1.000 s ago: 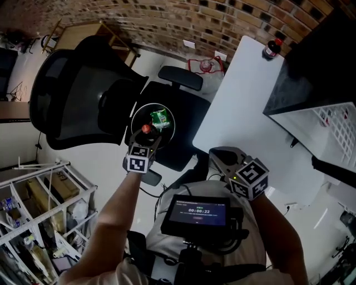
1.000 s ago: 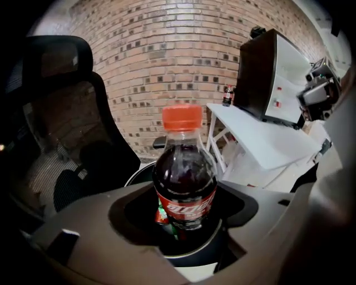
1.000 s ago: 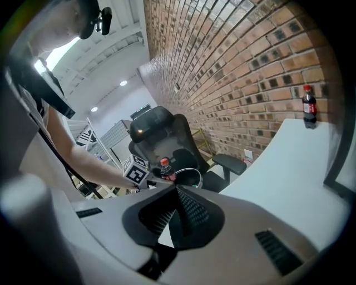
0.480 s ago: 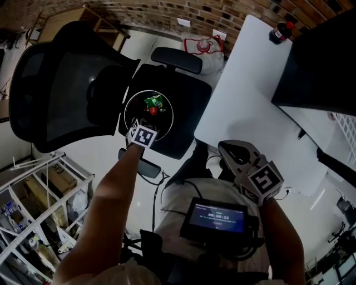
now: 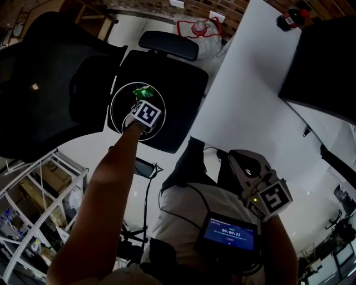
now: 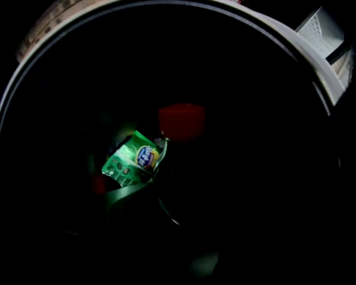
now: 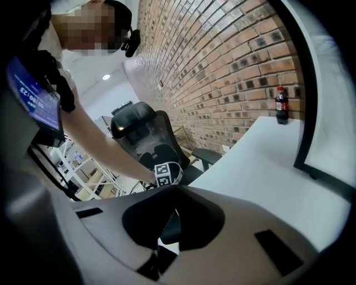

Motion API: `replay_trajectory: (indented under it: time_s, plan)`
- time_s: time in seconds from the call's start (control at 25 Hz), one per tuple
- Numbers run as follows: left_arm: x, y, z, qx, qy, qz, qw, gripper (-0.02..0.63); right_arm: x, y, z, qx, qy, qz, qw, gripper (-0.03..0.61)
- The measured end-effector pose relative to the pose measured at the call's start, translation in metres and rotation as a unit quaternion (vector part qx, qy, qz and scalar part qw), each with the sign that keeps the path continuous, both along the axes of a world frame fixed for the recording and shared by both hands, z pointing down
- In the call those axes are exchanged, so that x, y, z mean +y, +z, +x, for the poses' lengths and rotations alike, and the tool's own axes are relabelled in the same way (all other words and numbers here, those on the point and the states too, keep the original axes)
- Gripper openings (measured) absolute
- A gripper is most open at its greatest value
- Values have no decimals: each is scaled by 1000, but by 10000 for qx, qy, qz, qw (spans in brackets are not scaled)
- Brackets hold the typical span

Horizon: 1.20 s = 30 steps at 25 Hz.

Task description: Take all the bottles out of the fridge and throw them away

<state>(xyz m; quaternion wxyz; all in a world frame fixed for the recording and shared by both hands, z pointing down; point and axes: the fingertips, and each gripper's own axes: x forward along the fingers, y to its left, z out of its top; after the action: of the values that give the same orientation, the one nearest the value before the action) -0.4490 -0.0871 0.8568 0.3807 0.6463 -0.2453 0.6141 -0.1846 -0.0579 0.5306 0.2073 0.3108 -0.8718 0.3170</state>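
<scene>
Head view: the left gripper (image 5: 146,115) points down into a round bin (image 5: 111,108) on an office chair (image 5: 178,72), just beside a green-labelled bottle (image 5: 142,92). A cola bottle (image 5: 290,16) stands on the white table (image 5: 250,94).

Left gripper view: inside the dark bin a red patch (image 6: 181,121), perhaps a cap, shows above the green-labelled bottle. The jaws stand wide, but it is too dark to tell whether they hold anything.

Right gripper view: the right gripper (image 7: 169,214) has its jaws drawn together with nothing between them.

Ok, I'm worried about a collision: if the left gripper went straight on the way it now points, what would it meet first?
Probably the green-labelled plastic bottle with a red cap, right ahead inside the round white-rimmed bin. The view is too dark to tell whether the left gripper holds it.
</scene>
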Motion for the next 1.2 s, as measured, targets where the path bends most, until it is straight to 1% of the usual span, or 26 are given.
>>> replay_trajectory:
  time_s: [0.08,0.16,0.2,0.24,0.32,0.4,0.44,0.52,0.56,0.6,0.64,0.68,0.72,0.76,0.8,0.84,0.92,0.96,1.04,1.2]
  plan:
    - [2,10,4,-123,104,-127,9998,325,-1,8,-4,20,-95,46,9999,5]
    - [0,15,-4,-372,-1,-131,9992,324,0,16,-14,62,-284,-73,9996,3]
    - [-2,12,-11,-545,-72,-85,9985,324,-2,20,-19,73,-359,-53,9993,3]
    - [-5,9,-18,-714,-89,-14,9974,324,-6,24,-24,78,-433,-2,9990,3]
    - [-11,4,-29,-931,36,207,9954,324,-12,34,-37,123,-669,18,9977,3]
    - [-17,-6,-41,-1111,89,553,9922,324,-11,43,-53,230,-1036,-41,9943,3]
    - [-21,-15,-47,-1186,16,776,9899,324,-9,45,-62,286,-1251,-45,9917,3]
    - [-28,-40,-59,-1201,-314,1245,9844,324,-2,43,-79,367,-1656,14,9855,3]
    - [-28,-55,-65,-1180,-555,1454,9807,324,4,41,-85,384,-1826,51,9824,3]
    - [-25,-73,-74,-1215,-838,1638,9754,307,12,39,-90,396,-1981,57,9794,4]
    - [-19,-91,-84,-1285,-1154,1789,9686,249,20,37,-93,409,-2126,28,9763,5]
    - [-12,-107,-90,-1272,-1488,1888,9623,194,29,35,-93,422,-2249,-6,9735,5]
    - [-5,-118,-88,-1093,-1799,1953,9579,127,35,32,-92,434,-2324,-14,9716,5]
    - [-3,-127,-79,-757,-2022,2044,9548,80,36,29,-89,439,-2321,15,9717,5]
    - [-7,-137,-63,-337,-2115,2181,9522,29,34,26,-84,433,-2232,69,9738,5]
    - [-11,-149,-44,100,-2088,2317,9501,11,30,22,-78,410,-2077,124,9773,5]
    - [-10,-177,4,884,-1829,2492,9469,11,22,12,-62,316,-1699,200,9847,3]
    - [-6,-190,30,1190,-1661,2530,9457,11,19,6,-53,255,-1511,238,9879,5]
    - [0,-216,81,1680,-1360,2573,9419,11,14,-4,-32,126,-1164,333,9926,4]
    - [-1,-263,185,2449,-975,2675,9268,11,14,-18,23,31,-611,434,9972,4]
